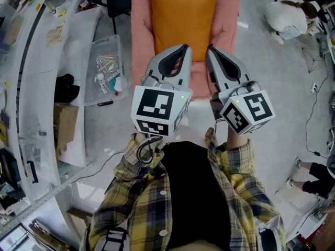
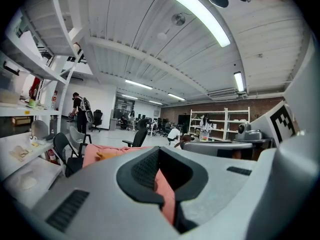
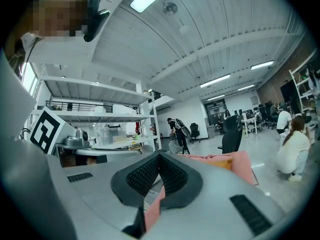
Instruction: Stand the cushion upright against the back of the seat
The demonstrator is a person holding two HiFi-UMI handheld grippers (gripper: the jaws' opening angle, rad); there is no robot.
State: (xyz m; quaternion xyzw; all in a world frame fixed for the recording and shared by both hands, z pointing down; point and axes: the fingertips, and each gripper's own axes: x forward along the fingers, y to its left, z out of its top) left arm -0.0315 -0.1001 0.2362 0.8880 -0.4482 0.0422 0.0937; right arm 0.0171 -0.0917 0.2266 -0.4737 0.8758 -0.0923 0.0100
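Overhead, the orange cushion (image 1: 183,25) lies on the pink seat (image 1: 140,30), beyond the tips of the left gripper (image 1: 183,47) and the right gripper (image 1: 211,50). Each gripper view shows its jaws pressed together and empty, with the seat beyond. Pushed in closed, they would likely shove the cushion askew.

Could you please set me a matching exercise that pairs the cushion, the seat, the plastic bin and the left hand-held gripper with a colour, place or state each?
Things:
1. cushion
2. seat
3. plastic bin
4. left hand-held gripper

Descriptions:
A. jaws shut
B. pink
C. orange, lying on the seat
D. beside the seat, at its left in the head view

Pairs: 1-C, 2-B, 3-D, 4-A
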